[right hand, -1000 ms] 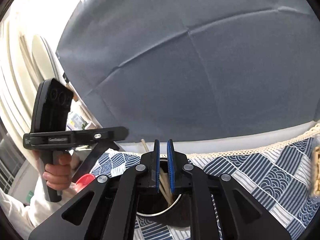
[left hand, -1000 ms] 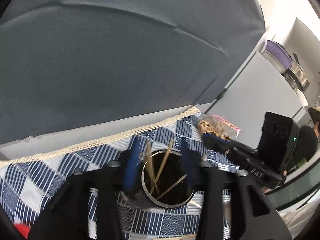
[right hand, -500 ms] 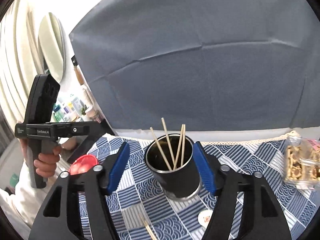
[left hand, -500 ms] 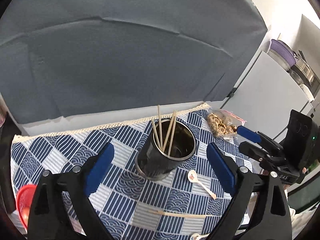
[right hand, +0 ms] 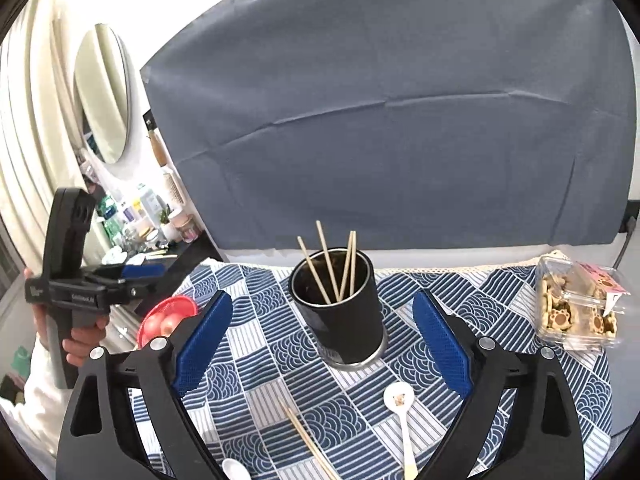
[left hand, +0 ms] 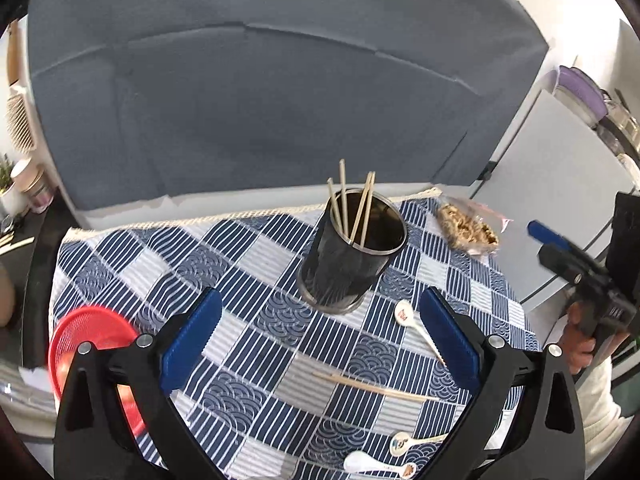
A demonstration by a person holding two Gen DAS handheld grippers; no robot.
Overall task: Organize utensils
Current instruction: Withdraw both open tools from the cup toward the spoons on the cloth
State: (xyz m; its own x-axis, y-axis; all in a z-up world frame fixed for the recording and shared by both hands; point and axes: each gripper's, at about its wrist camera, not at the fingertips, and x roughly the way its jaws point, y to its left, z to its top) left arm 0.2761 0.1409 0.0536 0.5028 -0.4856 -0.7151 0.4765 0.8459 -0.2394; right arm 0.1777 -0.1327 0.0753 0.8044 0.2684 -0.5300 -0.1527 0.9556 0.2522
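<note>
**Chopsticks Dropped In, Spoons Left**

Both grippers had backed away from the black holder (right hand: 338,308), which a second earlier filled the space under their fingers. Left gripper (left hand: 320,340) and right gripper (right hand: 322,344) were opening, fingers wide apart with nothing between them. Four chopsticks (right hand: 334,264) stood in the holder. In front of the holder, loose chopsticks (left hand: 370,387) and three spoons (left hand: 416,326) lay on the bench cloth (left hand: 248,264), so the task looked roughly half done.
</note>
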